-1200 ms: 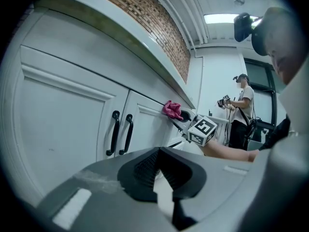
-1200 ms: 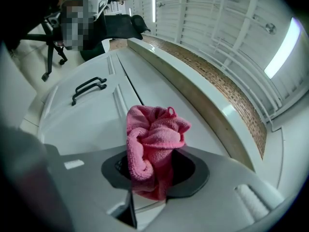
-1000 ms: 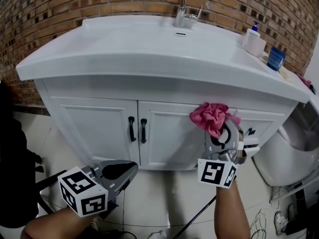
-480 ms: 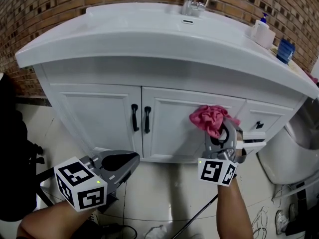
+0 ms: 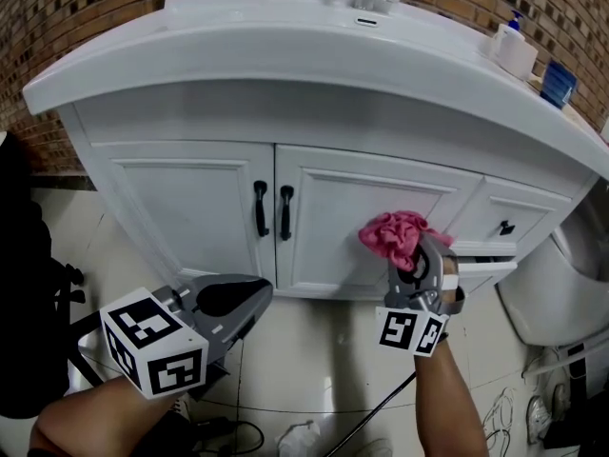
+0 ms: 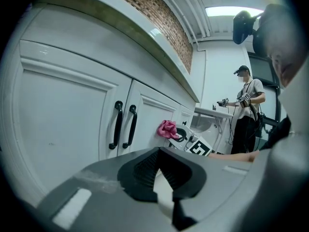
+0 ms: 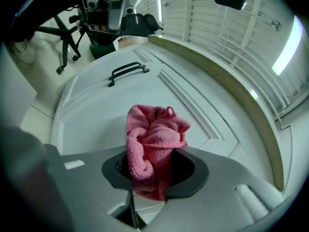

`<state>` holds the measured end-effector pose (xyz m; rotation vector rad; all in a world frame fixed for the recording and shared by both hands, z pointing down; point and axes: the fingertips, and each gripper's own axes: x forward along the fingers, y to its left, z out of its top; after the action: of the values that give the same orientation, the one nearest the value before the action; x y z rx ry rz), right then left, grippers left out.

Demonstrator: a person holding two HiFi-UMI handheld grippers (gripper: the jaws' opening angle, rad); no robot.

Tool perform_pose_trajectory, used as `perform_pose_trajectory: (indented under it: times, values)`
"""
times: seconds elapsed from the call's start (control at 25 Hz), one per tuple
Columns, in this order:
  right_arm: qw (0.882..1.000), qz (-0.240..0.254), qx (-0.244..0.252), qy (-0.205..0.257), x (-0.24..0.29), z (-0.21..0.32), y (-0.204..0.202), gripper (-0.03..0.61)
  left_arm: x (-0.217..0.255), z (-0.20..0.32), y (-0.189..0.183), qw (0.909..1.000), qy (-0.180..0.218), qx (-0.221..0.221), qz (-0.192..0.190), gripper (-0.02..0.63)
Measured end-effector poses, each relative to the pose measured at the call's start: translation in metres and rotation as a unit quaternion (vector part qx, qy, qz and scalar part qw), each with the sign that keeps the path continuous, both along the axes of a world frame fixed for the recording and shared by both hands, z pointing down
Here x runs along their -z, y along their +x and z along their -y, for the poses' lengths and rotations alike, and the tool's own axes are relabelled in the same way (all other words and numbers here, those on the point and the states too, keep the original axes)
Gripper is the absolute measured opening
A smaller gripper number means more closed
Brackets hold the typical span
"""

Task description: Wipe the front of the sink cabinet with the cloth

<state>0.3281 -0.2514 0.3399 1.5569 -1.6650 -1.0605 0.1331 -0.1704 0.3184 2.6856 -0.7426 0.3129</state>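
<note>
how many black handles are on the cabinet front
3: a bar handle on the left door, a second bar handle on the right door, a knob on the drawer. The cloth may hide another.

Brick wall (image 5: 48,17), soap bottle (image 5: 519,57), blue cup (image 5: 559,84)

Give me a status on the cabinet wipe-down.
Done: the pink cloth is clamped in the right gripper. In hand: it is held up at the right-hand door; contact unclear. Left: no wipe marks show anywhere, so the left-hand door and drawer front may remain. The left gripper is shut and empty.
</note>
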Motion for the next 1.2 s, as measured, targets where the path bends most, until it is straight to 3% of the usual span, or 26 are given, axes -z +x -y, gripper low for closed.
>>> perform_pose_trajectory:
  times: [0.56,1.2]
  values:
    - [0.996,-0.031,0.004,-0.082,-0.103,-0.001,-0.004,0.124,-0.009,0.003,0.004,0.9999,-0.004,-0.003,0.010,0.005]
    - [0.974,-0.064,0.001,-0.217,-0.227,-0.002,-0.007,0.126,-0.015,0.005,0.000,0.9997,-0.012,-0.002,0.020,0.005]
